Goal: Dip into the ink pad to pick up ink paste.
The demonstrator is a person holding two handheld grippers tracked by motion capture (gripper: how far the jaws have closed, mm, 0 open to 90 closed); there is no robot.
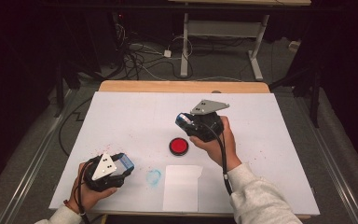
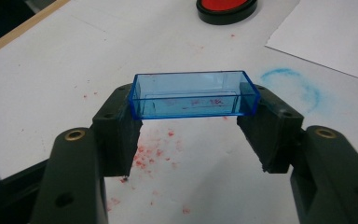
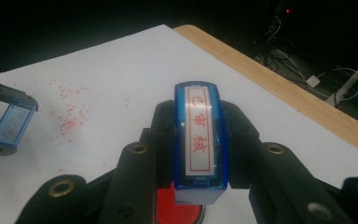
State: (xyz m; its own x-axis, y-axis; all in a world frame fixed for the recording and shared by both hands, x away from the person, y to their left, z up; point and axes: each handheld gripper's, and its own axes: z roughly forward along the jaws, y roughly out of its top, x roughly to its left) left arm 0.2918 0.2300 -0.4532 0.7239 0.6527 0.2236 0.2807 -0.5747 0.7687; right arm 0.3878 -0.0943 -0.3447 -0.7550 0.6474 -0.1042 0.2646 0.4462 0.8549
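Item one: we logged a blue stamp (image 3: 199, 144) gripped across its narrow sides in the right claw (image 3: 200, 140), raised above the red ink pad (image 1: 179, 146) on the counter (image 1: 121, 116). Its face bore three red characters in a red frame; long axis ran away from the camera.

Item two: we logged a clear blue cap (image 2: 193, 94) clamped end to end in the left claw (image 2: 191, 121), low over the counter's near-left corner, near red specks (image 2: 151, 149), a blue ring smudge (image 2: 293, 86) and a paper sheet (image 1: 182, 186).
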